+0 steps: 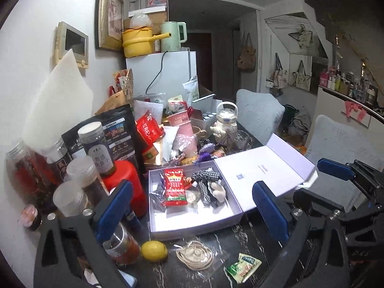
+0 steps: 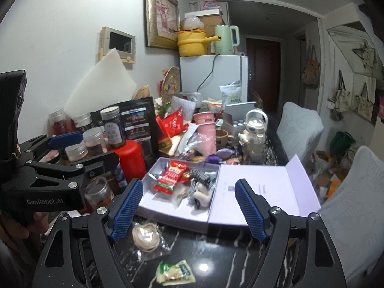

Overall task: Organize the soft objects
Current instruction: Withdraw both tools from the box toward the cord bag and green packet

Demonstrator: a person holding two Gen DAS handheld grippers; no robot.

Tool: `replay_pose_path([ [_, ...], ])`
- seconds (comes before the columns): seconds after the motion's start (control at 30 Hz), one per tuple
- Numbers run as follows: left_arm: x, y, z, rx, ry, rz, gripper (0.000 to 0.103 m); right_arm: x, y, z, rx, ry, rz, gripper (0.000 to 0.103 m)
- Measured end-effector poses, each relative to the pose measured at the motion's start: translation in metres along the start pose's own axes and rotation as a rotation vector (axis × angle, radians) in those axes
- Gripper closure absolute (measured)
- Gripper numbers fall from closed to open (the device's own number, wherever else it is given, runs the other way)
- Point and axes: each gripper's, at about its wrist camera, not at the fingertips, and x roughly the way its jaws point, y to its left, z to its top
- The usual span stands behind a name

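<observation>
- The left tool (image 1: 192, 211) fills the bottom of the left wrist view with its blue pads spread wide apart and nothing between them; through the gap the box shows beyond.
- The right tool (image 2: 187, 206) sits at the bottom of the right wrist view, jaws also apart and empty, hanging above the dark marbled table (image 2: 216, 259).
- The white box (image 1: 192, 225) lies open at the centre of the left wrist view, its lid (image 1: 261, 168) folded back flat toward the right.
- Inside the box, a red snack packet (image 1: 175, 187) lies left of centre, and a checked and striped soft toy (image 1: 211, 187) lies just beside it on the right, with small wrapped pieces around them.
- In the lower middle of the left wrist view, outside the box, a lemon (image 1: 154, 250) rests on the table, a clear bag of rubber bands (image 1: 195, 255) lies just right of it, and a green sachet (image 1: 242, 266) lies further right.
- At the left of that view stand several clear jars (image 1: 72, 192) and a red canister (image 1: 130, 184), close to the box's left wall.
- Behind the box, in mid-frame, is a heap of packets, a pink cup (image 1: 184, 124) and a white teapot (image 1: 225, 122).
- In the upper middle, a yellow pot (image 1: 136, 40) and a green kettle (image 1: 171, 36) stand on a white fridge (image 1: 163, 72).
- At the left edge of the right wrist view, a hand (image 2: 14, 225) holds the left tool's black body.
</observation>
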Motion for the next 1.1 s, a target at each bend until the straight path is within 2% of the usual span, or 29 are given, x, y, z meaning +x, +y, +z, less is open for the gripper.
replay_pose_path([
  [0.23,-0.013,0.0,-0.027,-0.016,0.008,-0.046,0.002,-0.01,0.011,-0.03,0.009,0.02,0.004,0.022],
  [0.43,-0.011,-0.003,-0.058,-0.018,0.078,-0.094,0.002,-0.014,0.016,-0.061,0.074,0.036,0.019,0.022],
  [0.6,-0.001,-0.008,-0.084,-0.004,0.152,-0.097,0.002,-0.011,0.022,-0.089,0.083,0.057,0.002,0.022],
  [0.9,0.018,0.002,-0.126,-0.071,0.269,-0.106,0.002,0.003,0.018,-0.129,0.131,0.14,0.002,0.022],
  [1.1,0.028,0.006,-0.145,-0.096,0.312,-0.087,0.002,0.022,0.012,-0.153,0.167,0.215,0.017,0.022],
])
